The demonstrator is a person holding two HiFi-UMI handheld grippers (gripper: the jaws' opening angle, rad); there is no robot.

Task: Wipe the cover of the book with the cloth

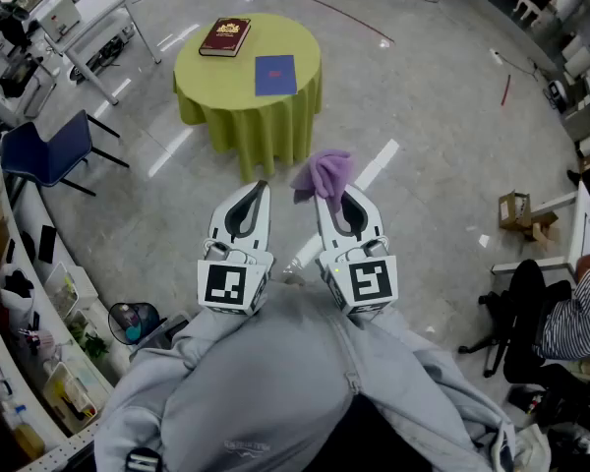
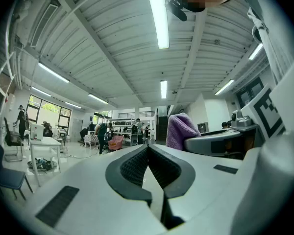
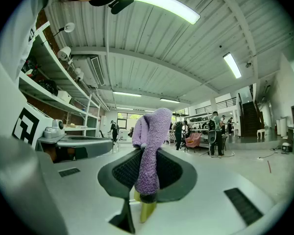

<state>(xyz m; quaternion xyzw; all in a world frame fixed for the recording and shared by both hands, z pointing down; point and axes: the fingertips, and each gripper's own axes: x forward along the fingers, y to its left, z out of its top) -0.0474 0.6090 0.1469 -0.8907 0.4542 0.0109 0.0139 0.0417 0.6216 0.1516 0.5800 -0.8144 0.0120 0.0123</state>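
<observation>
Polished grey floor (image 1: 423, 87) spreads between the person and a round table (image 1: 244, 131) draped in yellow-green. In the head view the table stands well apart from both grippers, at about 12 o'clock from them.

Two books lie on it. A dark red book (image 1: 224, 37) sits toward the table's 11 o'clock edge, its long axis tipped toward 1 o'clock. A blue book (image 1: 275, 75) sits toward the 4 o'clock side, its long axis running roughly 12 to 6. Which one the task means I cannot tell.

The right gripper (image 1: 326, 200) is the one that matters — its jaws are clamped on the purple cloth (image 1: 326, 173). In the right gripper view the cloth is pinched between the pads and flops out above the tips. The left gripper (image 1: 262, 187) is just beside it at 9 o'clock, jaws closed together with nothing between them.

From the cloth, the blue book lies between 11 and 12 o'clock and is the nearer. The red one lies farther off at 11 o'clock. Wiping has not begun; I judge the coming move to be a long carry forward of the right gripper — with the left free to steady a book.
</observation>
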